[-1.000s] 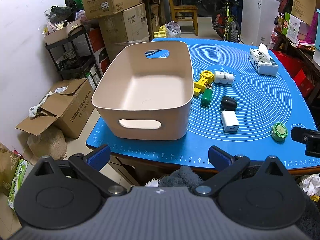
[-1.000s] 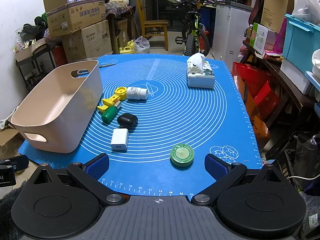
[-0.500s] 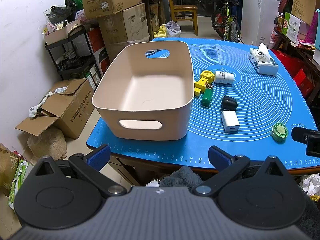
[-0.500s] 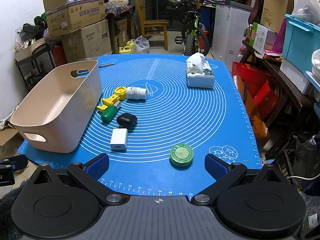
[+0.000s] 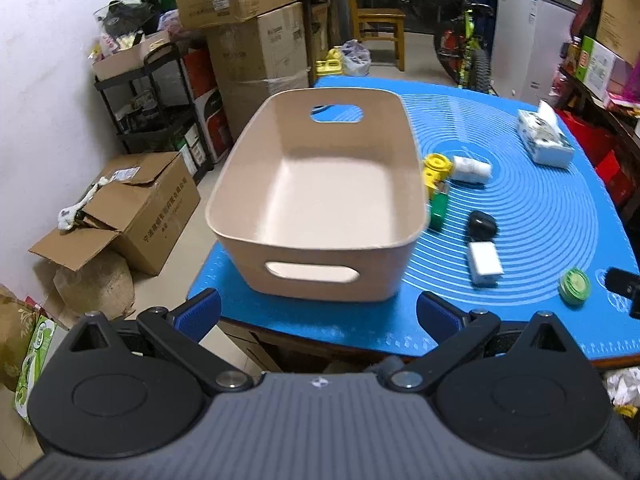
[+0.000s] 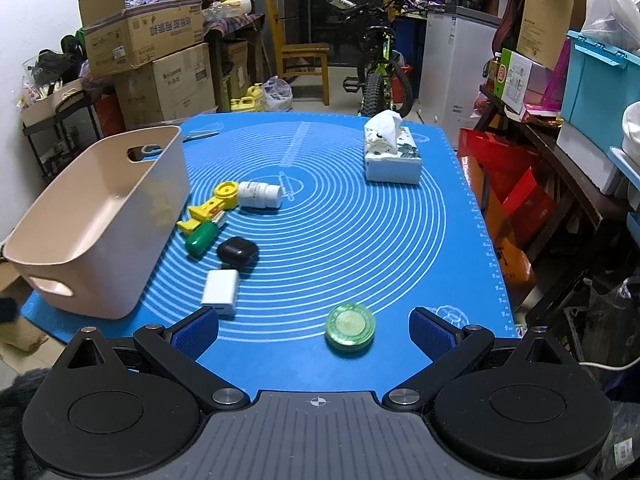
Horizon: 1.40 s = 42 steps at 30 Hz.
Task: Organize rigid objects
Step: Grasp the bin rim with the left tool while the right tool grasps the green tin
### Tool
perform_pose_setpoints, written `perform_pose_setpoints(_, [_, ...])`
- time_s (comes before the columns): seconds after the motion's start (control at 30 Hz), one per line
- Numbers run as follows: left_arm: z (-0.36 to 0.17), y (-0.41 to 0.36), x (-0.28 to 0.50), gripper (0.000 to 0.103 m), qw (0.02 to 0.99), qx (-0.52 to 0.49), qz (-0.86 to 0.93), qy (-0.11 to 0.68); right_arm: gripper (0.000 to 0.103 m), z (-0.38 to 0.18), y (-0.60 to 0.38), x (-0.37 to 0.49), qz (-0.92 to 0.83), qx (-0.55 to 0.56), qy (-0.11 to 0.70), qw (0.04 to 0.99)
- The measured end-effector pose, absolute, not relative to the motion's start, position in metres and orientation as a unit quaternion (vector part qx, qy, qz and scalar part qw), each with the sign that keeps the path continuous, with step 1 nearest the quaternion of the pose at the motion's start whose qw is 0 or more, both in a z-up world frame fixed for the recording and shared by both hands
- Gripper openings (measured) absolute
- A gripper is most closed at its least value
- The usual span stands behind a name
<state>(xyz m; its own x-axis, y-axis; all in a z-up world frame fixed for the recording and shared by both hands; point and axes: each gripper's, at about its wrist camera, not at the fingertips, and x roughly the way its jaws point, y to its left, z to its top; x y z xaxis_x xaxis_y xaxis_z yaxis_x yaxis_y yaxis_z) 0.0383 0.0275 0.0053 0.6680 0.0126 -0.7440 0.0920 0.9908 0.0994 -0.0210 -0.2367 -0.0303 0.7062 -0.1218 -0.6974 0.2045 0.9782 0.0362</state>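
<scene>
An empty beige bin (image 5: 320, 240) (image 6: 100, 216) stands on the left of the blue mat (image 6: 360, 240). Beside it lie a yellow plastic piece (image 6: 214, 204), a white pill bottle (image 6: 260, 195), a green-handled tool (image 6: 202, 237), a black case (image 6: 237, 251), a white charger (image 6: 219, 287) and a green round tin (image 6: 351, 325). My left gripper (image 5: 318, 314) is open and empty, just in front of the bin's near wall. My right gripper (image 6: 314, 332) is open and empty, with the tin between its fingers' line.
A tissue box (image 6: 391, 155) stands at the mat's far right. Cardboard boxes (image 5: 132, 208) and a shelf (image 5: 160, 120) crowd the floor to the left. A bicycle (image 6: 380, 76) and a wooden chair (image 6: 304, 64) stand beyond the table. Crates line the right side.
Both grippers have moved forward toward the table. The bin looms nearer in the left view and the green tin sits closer to the right gripper. Nothing was grasped.
</scene>
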Motion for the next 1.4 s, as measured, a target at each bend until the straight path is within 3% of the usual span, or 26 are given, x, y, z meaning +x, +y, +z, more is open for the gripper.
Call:
perform_pose_setpoints(0.77, [-0.039,0.113,0.168,0.101,0.878,0.058,0.053,0.472,0.101,-0.128,-0.276,0.072,-0.097,0.01,0.469,0.878])
perform_pose_setpoints(0.83, [-0.043,0.118,0.171,0.084,0.874,0.052,0.053,0.481,0.101,-0.135,-0.275,0.073,-0.095,0.01,0.477,0.874])
perform_pose_setpoints(0.97, [-0.05,0.127,0.176,0.078,0.868,0.036,0.05,0.492,0.1,-0.144,-0.277,0.073,-0.091,0.021,0.486,0.869])
perform_pose_setpoints(1.1, [-0.054,0.13,0.183,0.064,0.863,0.023,0.029,0.504,0.096,-0.147,-0.279,0.074,-0.087,0.031,0.484,0.87])
perform_pose_setpoints(1.4, [-0.057,0.123,0.184,0.027,0.856,0.013,-0.012,0.517,0.073,-0.142,-0.281,0.073,-0.073,0.052,0.472,0.877])
